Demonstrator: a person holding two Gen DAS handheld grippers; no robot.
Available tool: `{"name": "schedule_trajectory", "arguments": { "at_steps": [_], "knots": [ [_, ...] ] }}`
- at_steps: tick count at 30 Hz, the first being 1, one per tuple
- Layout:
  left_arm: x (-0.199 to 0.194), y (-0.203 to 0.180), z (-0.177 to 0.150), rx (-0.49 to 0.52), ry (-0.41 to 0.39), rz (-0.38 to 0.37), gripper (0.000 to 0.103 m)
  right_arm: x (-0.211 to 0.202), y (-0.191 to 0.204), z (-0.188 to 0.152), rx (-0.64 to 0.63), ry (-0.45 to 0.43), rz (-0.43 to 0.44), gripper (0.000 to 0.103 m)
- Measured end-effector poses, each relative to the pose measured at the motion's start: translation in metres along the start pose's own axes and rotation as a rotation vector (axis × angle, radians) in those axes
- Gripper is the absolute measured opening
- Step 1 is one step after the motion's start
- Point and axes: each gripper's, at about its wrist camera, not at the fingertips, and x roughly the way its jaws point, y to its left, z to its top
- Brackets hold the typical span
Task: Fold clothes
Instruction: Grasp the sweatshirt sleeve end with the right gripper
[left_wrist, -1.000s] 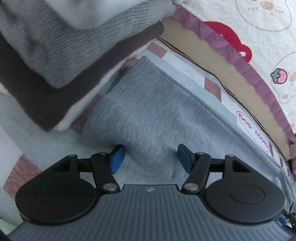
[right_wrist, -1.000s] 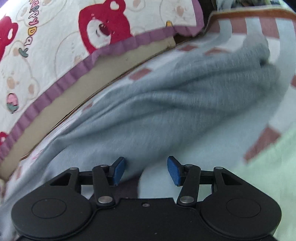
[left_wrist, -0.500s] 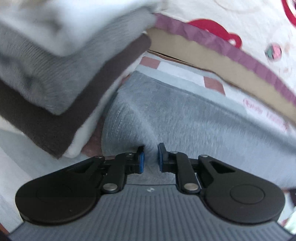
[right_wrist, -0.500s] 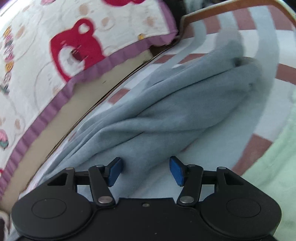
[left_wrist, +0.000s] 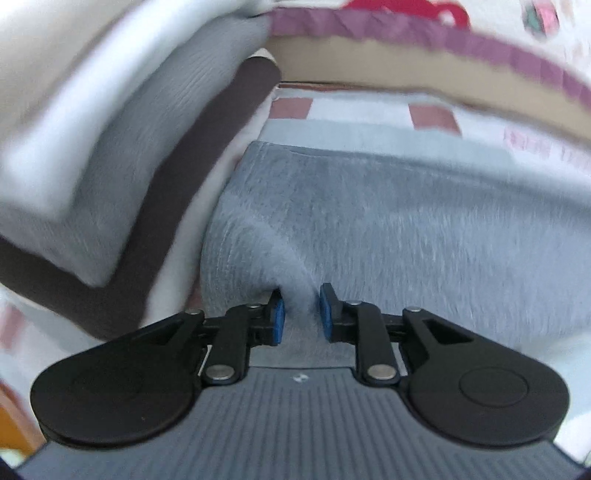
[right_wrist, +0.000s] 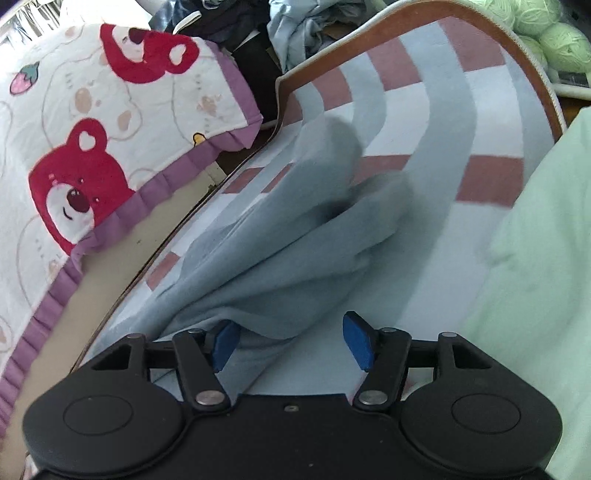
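Jaws of left gripper (left_wrist: 298, 314) pinching grey garment (left_wrist: 388, 229), right gripper (right_wrist: 290, 341) spread apart over it, folded stack (left_wrist: 122, 155) beside left only

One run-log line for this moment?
left gripper: shut on grey garment | right gripper: open over it | folded stack beside

Folded stack (left_wrist: 110, 147) motion-blurred, cut off left; grey garment (left_wrist: 406, 229) cut off right

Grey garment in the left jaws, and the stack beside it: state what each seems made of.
The grey garment looks like soft brushed jersey or fleece: matte, finely fuzzy, bunching between the left gripper's jaws. The stack looks like knitwear: fine ribbing shows on the grey layer; the dark brown and white layers are too blurred to tell.
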Motion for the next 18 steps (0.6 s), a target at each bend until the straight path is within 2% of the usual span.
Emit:
{"name": "schedule_trajectory", "arguments": {
  "at_steps": [2, 3, 6, 8, 14, 18],
  "knots": [
    [-0.024, -0.03, 0.004, 0.144, -0.029, 0.047, 0.024, -0.011, -0.017, 0.013, 0.061, 0.009, 0.089, 0.066],
    [-0.037, -0.047, 0.007, 0.196, -0.07, 0.024, 0.025, -0.015, -0.026, 0.019, 0.094, 0.013, 0.123, 0.067],
    [-0.077, -0.099, 0.017, 0.344, -0.199, -0.062, 0.039, -0.015, -0.053, 0.043, 0.209, 0.019, 0.145, 0.068],
    [-0.096, -0.137, 0.028, 0.428, -0.296, -0.142, 0.042, -0.006, -0.063, 0.056, 0.249, 0.037, 0.135, 0.069],
    [-0.114, -0.265, 0.05, 0.696, -0.44, -0.414, 0.043, 0.016, -0.057, 0.076, 0.231, 0.065, 0.149, 0.07],
    [-0.121, -0.344, 0.043, 0.922, -0.515, -0.574, 0.045, 0.027, -0.055, 0.079, 0.225, 0.066, 0.155, 0.082]
  ]
}}
